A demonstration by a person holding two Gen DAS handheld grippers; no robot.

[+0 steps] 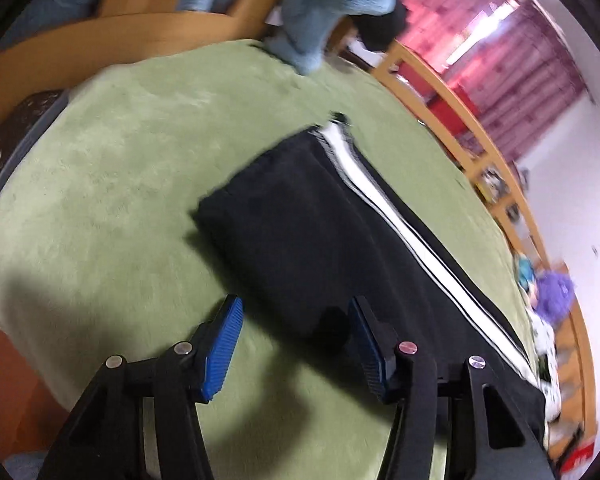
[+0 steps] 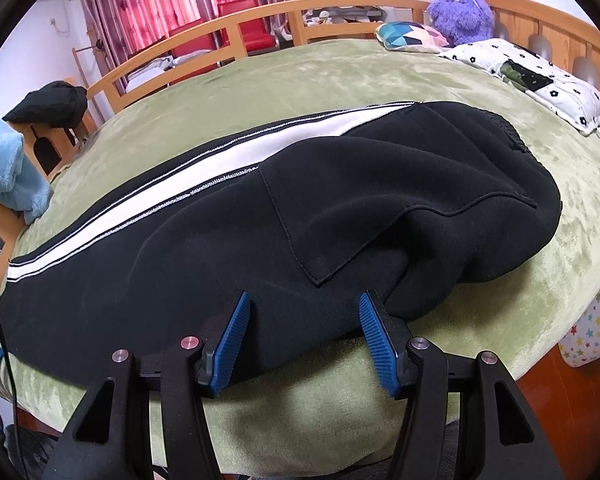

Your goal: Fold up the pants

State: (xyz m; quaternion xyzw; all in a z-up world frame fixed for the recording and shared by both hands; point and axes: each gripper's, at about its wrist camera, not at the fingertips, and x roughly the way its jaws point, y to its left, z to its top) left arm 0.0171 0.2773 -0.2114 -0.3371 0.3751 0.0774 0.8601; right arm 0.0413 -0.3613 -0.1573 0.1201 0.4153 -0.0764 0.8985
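Black pants (image 1: 300, 216) with a white side stripe lie on the green blanket (image 1: 120, 152), folded lengthwise with one leg on the other. In the left wrist view my left gripper (image 1: 296, 308) is open and empty just above the near edge of the leg end. In the right wrist view the pants (image 2: 260, 216) stretch from the leg cuffs at the left to the bunched waist at the right. My right gripper (image 2: 304, 304) is open and empty, its blue pads (image 2: 232, 340) over the near edge by the seat.
The wooden bed frame (image 2: 260, 20) rims the green blanket (image 2: 340, 80). A purple plush toy (image 2: 460, 12), a patterned cushion (image 2: 412, 38) and a white flowered pillow (image 2: 532, 80) sit at the head. A light blue blanket (image 1: 332, 4) and a black garment (image 2: 48, 104) hang on the footboard.
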